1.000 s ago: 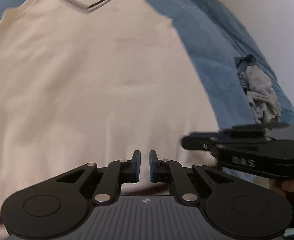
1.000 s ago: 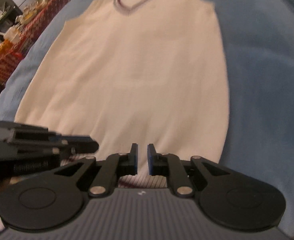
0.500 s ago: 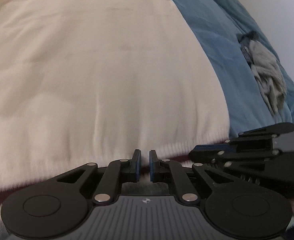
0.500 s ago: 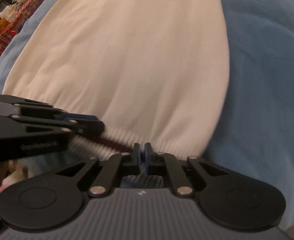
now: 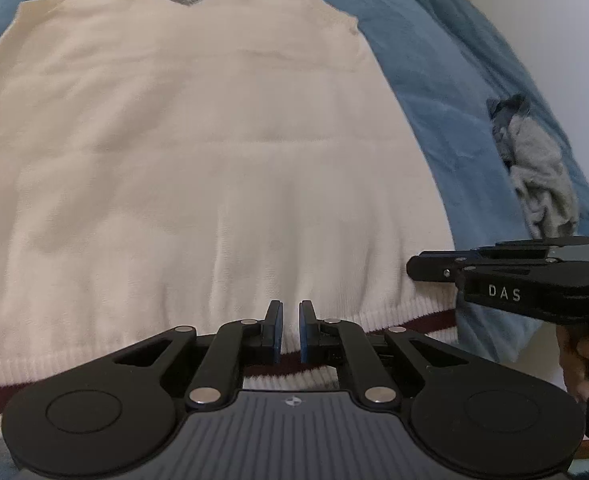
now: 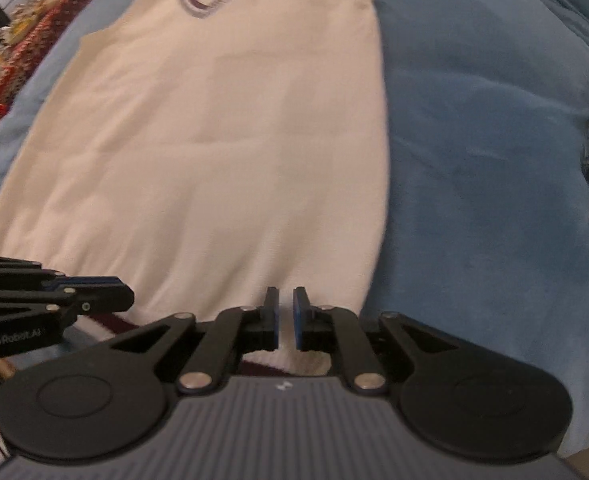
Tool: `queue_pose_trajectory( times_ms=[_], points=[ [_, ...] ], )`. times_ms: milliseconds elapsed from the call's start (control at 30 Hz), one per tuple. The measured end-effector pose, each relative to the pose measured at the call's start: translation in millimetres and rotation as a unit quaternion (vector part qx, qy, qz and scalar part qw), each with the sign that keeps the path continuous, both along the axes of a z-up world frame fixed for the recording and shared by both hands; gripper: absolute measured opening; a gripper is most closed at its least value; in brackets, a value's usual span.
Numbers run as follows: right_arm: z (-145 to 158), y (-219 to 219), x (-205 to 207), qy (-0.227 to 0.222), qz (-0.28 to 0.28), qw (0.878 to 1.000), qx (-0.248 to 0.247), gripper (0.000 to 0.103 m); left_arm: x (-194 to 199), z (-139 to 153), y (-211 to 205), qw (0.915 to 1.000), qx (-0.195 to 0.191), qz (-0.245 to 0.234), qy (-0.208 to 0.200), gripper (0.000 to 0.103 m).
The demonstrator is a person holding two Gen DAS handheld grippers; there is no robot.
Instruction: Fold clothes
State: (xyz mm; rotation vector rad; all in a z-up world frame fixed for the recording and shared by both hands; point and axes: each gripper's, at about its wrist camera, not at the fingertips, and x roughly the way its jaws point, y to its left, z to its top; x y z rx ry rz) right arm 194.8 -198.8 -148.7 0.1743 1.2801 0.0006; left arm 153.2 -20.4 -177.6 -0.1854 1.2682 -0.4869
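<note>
Lying flat for folding: cream vest, V-neck far from both grippers, striped hem nearest them, spread over a blue blanket.

Left gripper: fingers nearly together, only a narrow slot between the pads, nothing clamped; hem directly beneath and just ahead of the tips.

Right gripper: jaws opening from near-shut, no cloth between them; hem corner just below its tips, vest body stretching ahead and leftward. Both seemingly poised to take the hem.

Grey crumpled garment: well off to the right.
</note>
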Motion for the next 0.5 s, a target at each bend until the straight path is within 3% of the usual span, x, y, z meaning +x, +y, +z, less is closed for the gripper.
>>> queue_pose_trajectory(
  times_ms=[267,500],
  points=[
    [-8,2,-32,0.036,0.006,0.999,0.014,0.008,-17,-5,-14,0.9995,0.022,-0.018,0.009,0.007],
    [9,-7,-44,0.047,-0.017,0.998,0.042,0.01,-22,15,6,0.9988,0.046,-0.014,0.003,0.007]
  ],
)
